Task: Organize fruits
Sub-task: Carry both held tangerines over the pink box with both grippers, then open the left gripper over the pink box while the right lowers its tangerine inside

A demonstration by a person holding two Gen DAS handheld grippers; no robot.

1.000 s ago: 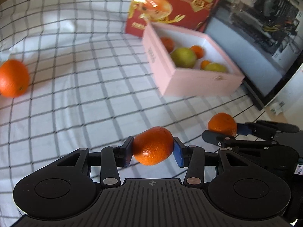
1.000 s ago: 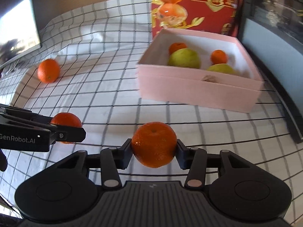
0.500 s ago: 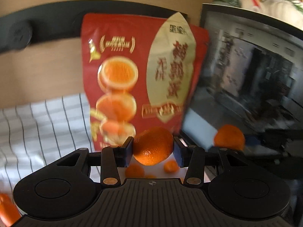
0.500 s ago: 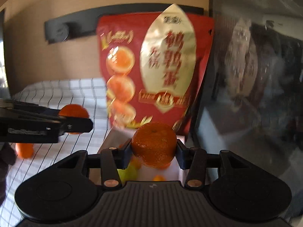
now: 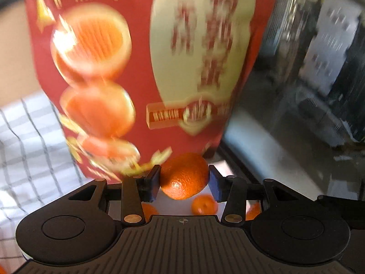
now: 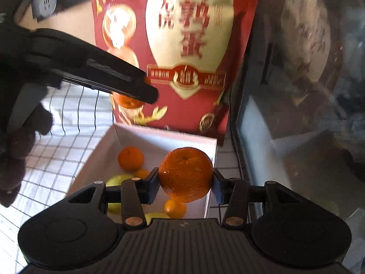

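Two oranges gripped, box below: drop them in clean

Both my grippers are loaded. My left gripper (image 5: 184,178) is clamped on an orange (image 5: 184,176), pads pressing both sides. My right gripper (image 6: 185,178) squeezes a second orange (image 6: 186,174) the same way, stem dimple up. In the right wrist view the white box (image 6: 159,138) sits under my right fingers, with small oranges and yellow-green fruit (image 6: 115,180) already inside. The red snack bag (image 6: 182,52) stands just behind the box. A checked cloth (image 6: 68,123) covers the table.

My judgement on doing it well:
- Lower before letting go; a drop from this height would bounce fruit out or bruise what's inside.
- Aim for bare floor near the far wall, not on top of the yellow-green fruit.
- Release one side at a time; my left gripper hangs close above the box's left end, so crowding is the risk.
- Keep off the bag; it looks easy to tip.
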